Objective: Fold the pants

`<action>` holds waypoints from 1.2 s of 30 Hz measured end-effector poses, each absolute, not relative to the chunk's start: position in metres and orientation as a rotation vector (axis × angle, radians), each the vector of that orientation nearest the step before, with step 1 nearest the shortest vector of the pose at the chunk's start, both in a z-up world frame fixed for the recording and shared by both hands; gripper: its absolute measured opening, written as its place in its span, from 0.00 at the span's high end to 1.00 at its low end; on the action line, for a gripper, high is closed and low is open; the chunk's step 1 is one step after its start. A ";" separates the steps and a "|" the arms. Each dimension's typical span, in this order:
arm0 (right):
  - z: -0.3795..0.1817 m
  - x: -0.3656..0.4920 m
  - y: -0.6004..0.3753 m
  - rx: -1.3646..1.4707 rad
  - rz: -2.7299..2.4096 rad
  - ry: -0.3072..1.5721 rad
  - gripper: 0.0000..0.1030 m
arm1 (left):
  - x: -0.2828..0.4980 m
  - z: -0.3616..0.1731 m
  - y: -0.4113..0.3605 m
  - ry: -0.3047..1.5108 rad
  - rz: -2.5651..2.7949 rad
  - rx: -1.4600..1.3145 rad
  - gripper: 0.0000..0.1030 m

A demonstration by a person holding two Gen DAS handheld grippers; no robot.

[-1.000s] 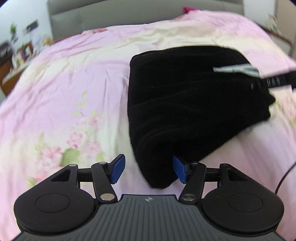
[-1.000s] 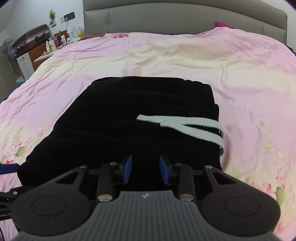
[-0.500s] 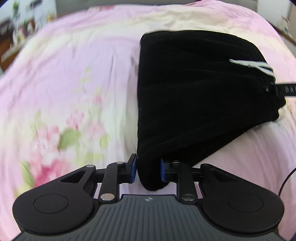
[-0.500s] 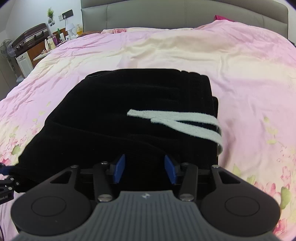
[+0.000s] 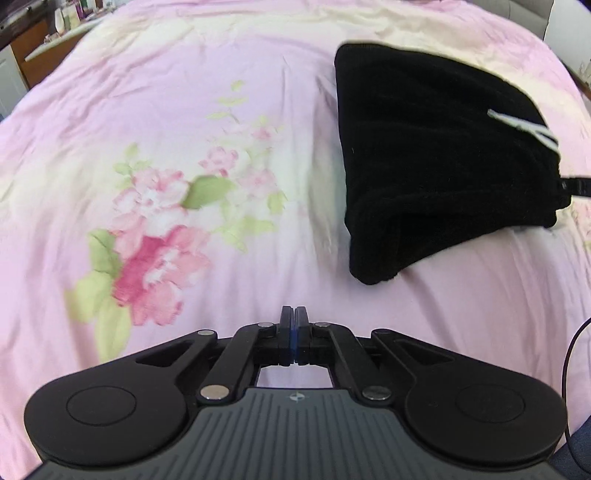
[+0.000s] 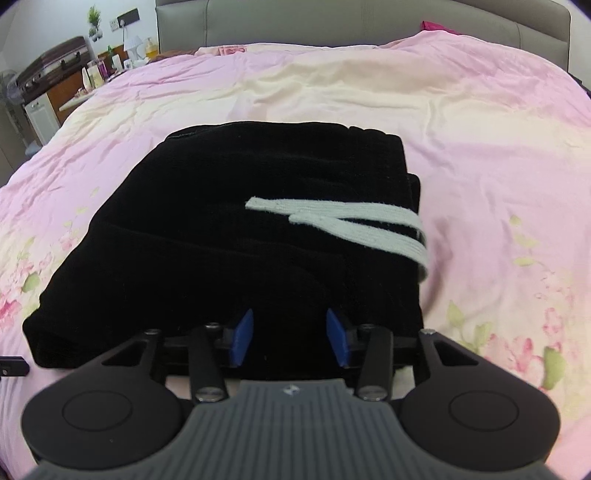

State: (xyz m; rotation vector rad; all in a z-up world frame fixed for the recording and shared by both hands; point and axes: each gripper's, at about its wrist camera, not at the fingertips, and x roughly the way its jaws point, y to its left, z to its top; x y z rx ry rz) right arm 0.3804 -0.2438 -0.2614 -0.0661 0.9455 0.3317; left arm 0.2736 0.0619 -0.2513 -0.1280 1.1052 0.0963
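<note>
Pants: the black pants (image 6: pixel 236 236) lay folded into a compact stack on the bed (image 6: pixel 461 122), on its pink floral cover, well short of the headboard (image 6: pixel 362 22) at the bed's far edge.
Drawstring: a pale drawstring (image 6: pixel 354 221) lay in two strands across the top of the stack, trailing over its right side in the right wrist view.
Left gripper: the left gripper (image 5: pixel 294 325) was clenched — its blue pads pressed flat together with nothing between them — over bare cover.
Pants relative to left gripper: in the left wrist view the stack (image 5: pixel 436 162) sat ahead and to the right of the fingertips, apart from them, its nearest rounded corner a short way off across pink cloth.
Right gripper: the right gripper (image 6: pixel 290 338) had its blue pads spread partway, having just drawn a little closer; the near edge of the stack lay between and under them, and whether the pads pressed on the cloth could not be told.
Pants relative to right gripper: the stack stretched straight ahead of it, toward the headboard.
Surroundings: a nightstand (image 6: pixel 92 79) with bottles stood beyond the bed's far left corner.
</note>
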 end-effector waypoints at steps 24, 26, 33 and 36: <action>-0.294 0.468 -0.377 0.599 0.398 1.095 0.11 | 0.462 -0.265 0.110 1.014 -0.169 -0.536 0.32; -0.311 0.484 -0.377 0.618 0.417 1.129 0.16 | 0.470 -0.277 0.109 1.015 -0.207 -0.561 0.31; -0.357 0.509 -0.377 0.766 0.518 1.144 0.26 | 0.489 -0.307 0.116 1.048 -0.283 -0.678 0.32; -0.367 0.515 -0.372 0.826 0.524 1.131 0.32 | 0.494 -0.316 0.116 1.060 -0.274 -0.741 0.34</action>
